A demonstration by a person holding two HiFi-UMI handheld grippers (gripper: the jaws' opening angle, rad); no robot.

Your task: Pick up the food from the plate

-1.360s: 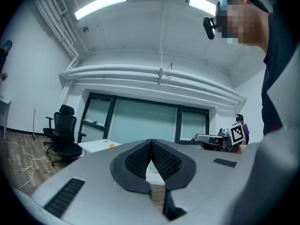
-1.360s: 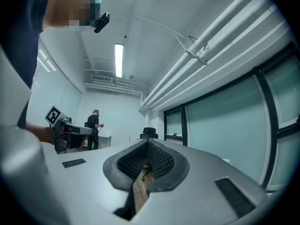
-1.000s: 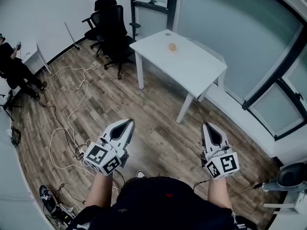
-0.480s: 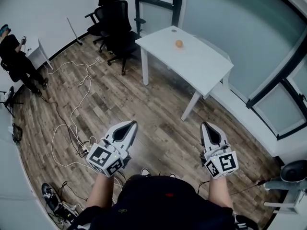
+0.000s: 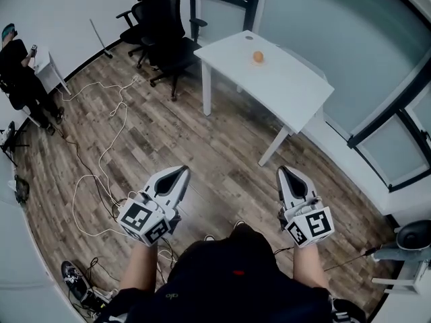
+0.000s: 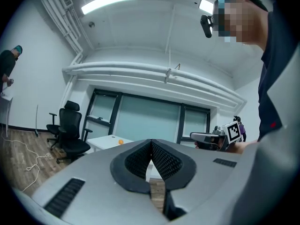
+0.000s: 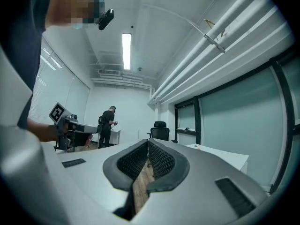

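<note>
- My left gripper [image 5: 182, 171] and right gripper [image 5: 283, 172], low in the head view, both have their jaws pressed together with nothing between them.
- The food [image 5: 257, 57] is one small, round, orange piece on the one white table [image 5: 286, 89], upper centre, well apart from both grippers.
- Two black chairs [image 5: 165, 25] stand to the left of the table.
- My left gripper view catches the food; my right gripper view shows a standing person [image 7: 108, 125] instead.
</note>
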